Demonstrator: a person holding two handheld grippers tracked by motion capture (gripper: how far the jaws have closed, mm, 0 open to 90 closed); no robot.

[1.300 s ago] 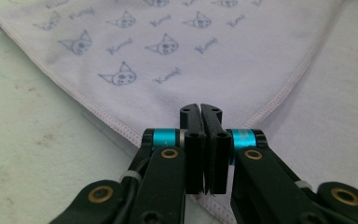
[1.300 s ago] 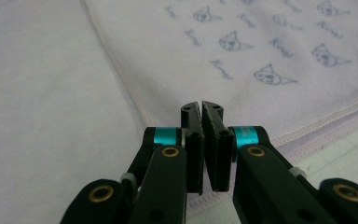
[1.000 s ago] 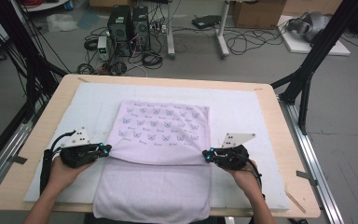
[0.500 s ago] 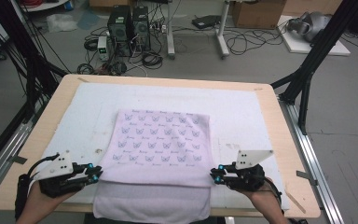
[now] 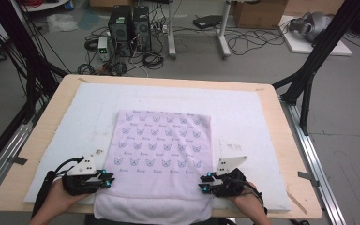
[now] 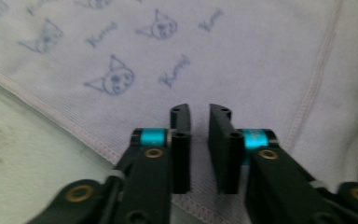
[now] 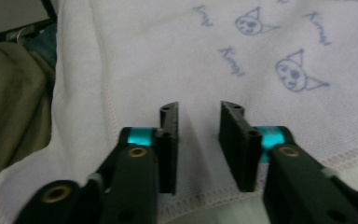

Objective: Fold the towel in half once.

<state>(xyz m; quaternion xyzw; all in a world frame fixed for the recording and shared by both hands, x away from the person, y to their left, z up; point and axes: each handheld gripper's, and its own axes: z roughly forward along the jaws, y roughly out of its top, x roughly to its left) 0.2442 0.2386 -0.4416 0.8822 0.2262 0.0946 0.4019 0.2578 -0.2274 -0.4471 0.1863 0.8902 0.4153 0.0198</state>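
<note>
Lilac cat-print towel (image 5: 161,150) flat on white mat (image 5: 243,117), near edge draped over table (image 5: 281,136) front. Left gripper (image 5: 108,178) and right gripper (image 5: 203,183) at near corners, jaws parted, empty. Likely fold step; next: pinch corners.

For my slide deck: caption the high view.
Two hand-held grippers, left and right, flank a lilac cat-print towel on white padding.

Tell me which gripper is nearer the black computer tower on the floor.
Left. The left gripper sits at the towel's near-left edge, roughly below the tower; the right gripper sits at the near-right edge, farther across.
</note>
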